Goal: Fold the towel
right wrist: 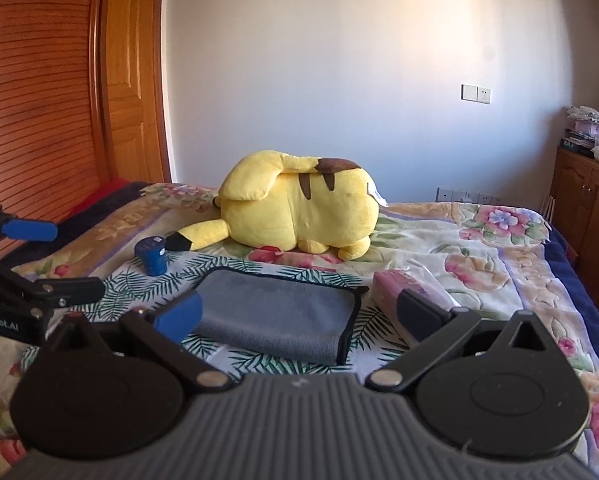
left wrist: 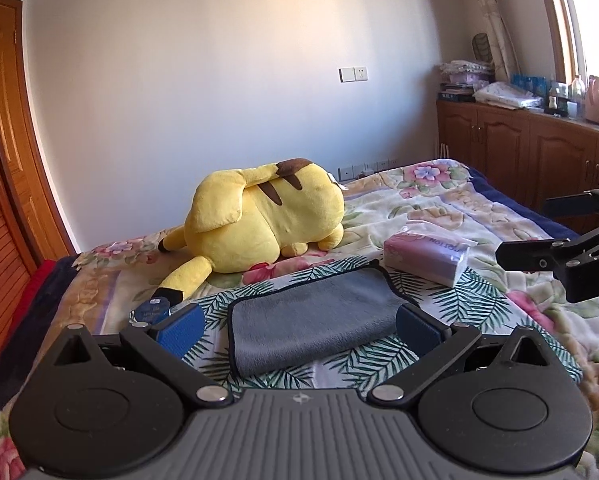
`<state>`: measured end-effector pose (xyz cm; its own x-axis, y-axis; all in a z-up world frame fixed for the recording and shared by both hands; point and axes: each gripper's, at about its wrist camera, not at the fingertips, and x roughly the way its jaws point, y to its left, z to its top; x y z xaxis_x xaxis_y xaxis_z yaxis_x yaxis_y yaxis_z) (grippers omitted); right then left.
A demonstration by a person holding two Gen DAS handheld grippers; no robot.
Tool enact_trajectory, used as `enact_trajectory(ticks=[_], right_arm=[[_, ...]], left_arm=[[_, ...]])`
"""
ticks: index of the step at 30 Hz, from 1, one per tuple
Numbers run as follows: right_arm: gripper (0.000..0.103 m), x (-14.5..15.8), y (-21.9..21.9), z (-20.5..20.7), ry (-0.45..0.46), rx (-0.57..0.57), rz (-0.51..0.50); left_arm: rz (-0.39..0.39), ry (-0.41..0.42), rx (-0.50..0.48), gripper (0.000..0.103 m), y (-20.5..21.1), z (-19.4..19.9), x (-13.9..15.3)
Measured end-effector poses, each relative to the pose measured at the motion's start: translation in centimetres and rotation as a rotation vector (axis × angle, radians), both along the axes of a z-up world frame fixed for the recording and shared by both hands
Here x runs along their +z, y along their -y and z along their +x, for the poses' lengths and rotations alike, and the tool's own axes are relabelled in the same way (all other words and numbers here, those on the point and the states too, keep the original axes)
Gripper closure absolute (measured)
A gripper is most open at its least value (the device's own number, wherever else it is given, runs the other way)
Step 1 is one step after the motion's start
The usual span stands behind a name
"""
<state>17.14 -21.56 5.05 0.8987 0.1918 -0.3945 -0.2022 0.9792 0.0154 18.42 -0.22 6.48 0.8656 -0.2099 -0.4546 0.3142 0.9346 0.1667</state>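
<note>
A grey towel [left wrist: 311,318] with a black hem lies folded over on the leaf-patterned cloth [left wrist: 451,300] on the bed; it also shows in the right wrist view [right wrist: 279,314]. My left gripper [left wrist: 299,330] is open, held just above and in front of the towel, its blue pads to either side of it, holding nothing. My right gripper [right wrist: 299,316] is open and empty, also near the towel's front edge. The right gripper shows at the right edge of the left wrist view [left wrist: 539,232], and the left gripper at the left edge of the right wrist view [right wrist: 43,256].
A yellow plush toy [left wrist: 259,216] lies behind the towel. A pink tissue pack [left wrist: 427,254] sits to the towel's right, a small blue jar [right wrist: 152,255] to its left. Wooden cabinets [left wrist: 539,152] stand on the right, a wooden door [right wrist: 59,80] on the left.
</note>
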Motion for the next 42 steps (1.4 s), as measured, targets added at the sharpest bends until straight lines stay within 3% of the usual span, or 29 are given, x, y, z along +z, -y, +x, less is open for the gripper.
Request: enact_trajectory(ticks=[22, 42], right_arm=[[0.000, 0.6, -0.4, -7.0, 0.017, 0.002, 0.053], [0.000, -1.9, 0.1, -10.6, 0.021, -0.029, 0.074]], left_arm=[[-0.048, 0.028, 0.063, 0.000, -0.8, -7.3, 0.2], [-0.056, -0.012, 0.074, 0.000, -0.6, -10.9, -3.4]])
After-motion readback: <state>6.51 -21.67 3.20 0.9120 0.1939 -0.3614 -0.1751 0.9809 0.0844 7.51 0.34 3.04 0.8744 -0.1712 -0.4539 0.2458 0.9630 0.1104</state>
